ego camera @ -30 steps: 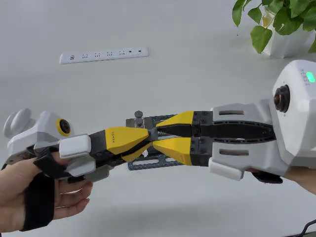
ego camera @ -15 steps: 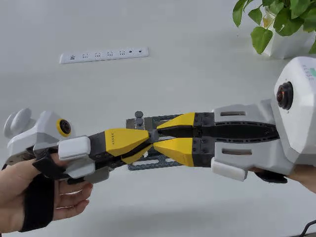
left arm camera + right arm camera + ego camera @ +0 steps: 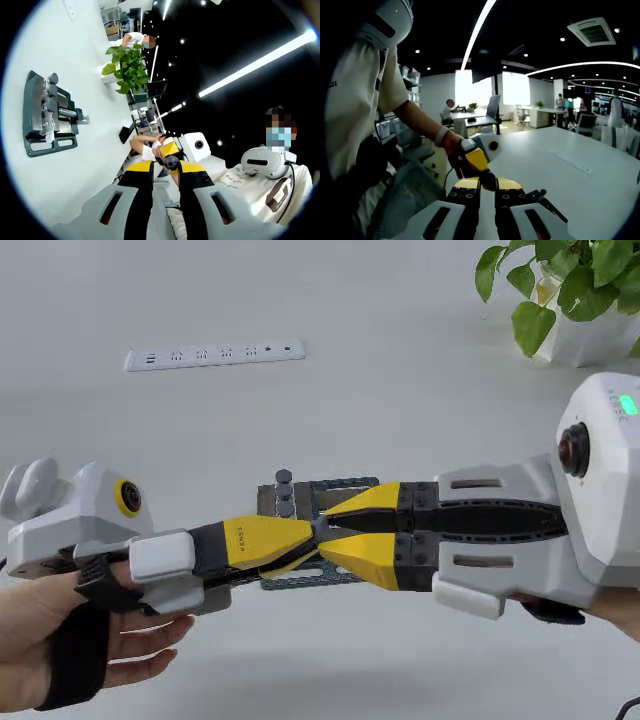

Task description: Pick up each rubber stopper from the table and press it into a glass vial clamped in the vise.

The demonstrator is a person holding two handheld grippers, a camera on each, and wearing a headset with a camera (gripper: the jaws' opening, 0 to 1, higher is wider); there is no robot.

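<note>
**Stopper held between both grippers, beside the vise**

The left gripper (image 3: 306, 536) reaches in from the left, with its jaws clenched on a dark rubber stopper (image 3: 321, 525). The stopper is held clear of the white table (image 3: 400, 370), in front of the vise (image 3: 342, 484). Three dark-capped vials (image 3: 285, 492) stand in a row in the vise. The right gripper (image 3: 323, 531) comes in from the right. Its jaws are narrowed about the same stopper, but whether they grip it cannot be told.
</note>
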